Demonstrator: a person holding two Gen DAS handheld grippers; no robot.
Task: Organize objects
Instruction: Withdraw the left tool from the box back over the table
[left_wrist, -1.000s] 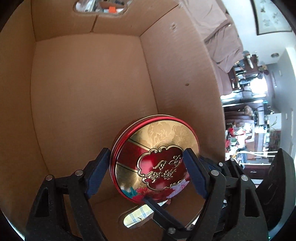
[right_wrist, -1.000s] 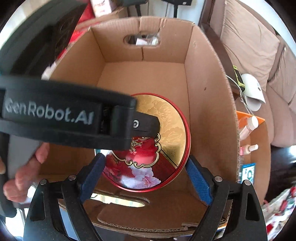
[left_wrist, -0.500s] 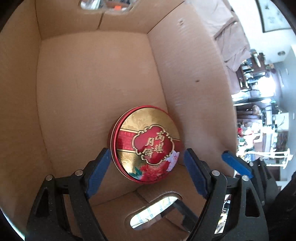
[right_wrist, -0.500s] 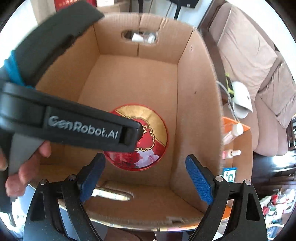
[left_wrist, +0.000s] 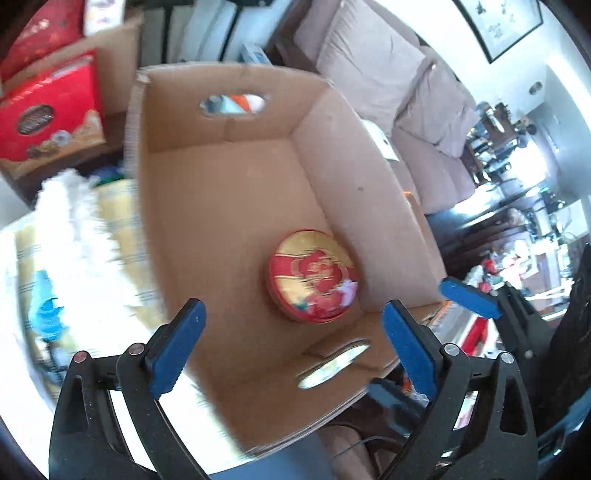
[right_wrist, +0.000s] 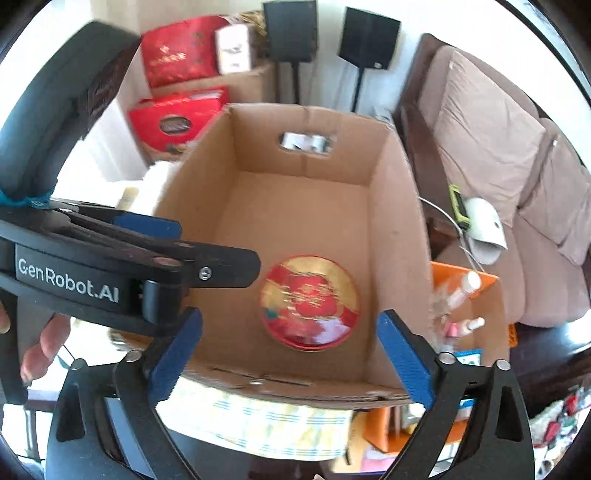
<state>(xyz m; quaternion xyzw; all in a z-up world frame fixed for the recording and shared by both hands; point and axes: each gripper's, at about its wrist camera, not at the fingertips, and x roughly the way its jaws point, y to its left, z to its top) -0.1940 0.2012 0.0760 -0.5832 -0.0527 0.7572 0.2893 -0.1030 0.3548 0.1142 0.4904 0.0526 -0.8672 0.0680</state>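
Beside the beige sofa, my left gripper and right gripper hang above the open brown cardboard box, jaws opening and empty, with the round red-and-gold tin on its floor.

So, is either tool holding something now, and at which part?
Nothing is held. Both tools, left and right, are opening, empty; the round tin lies in the cardboard box.
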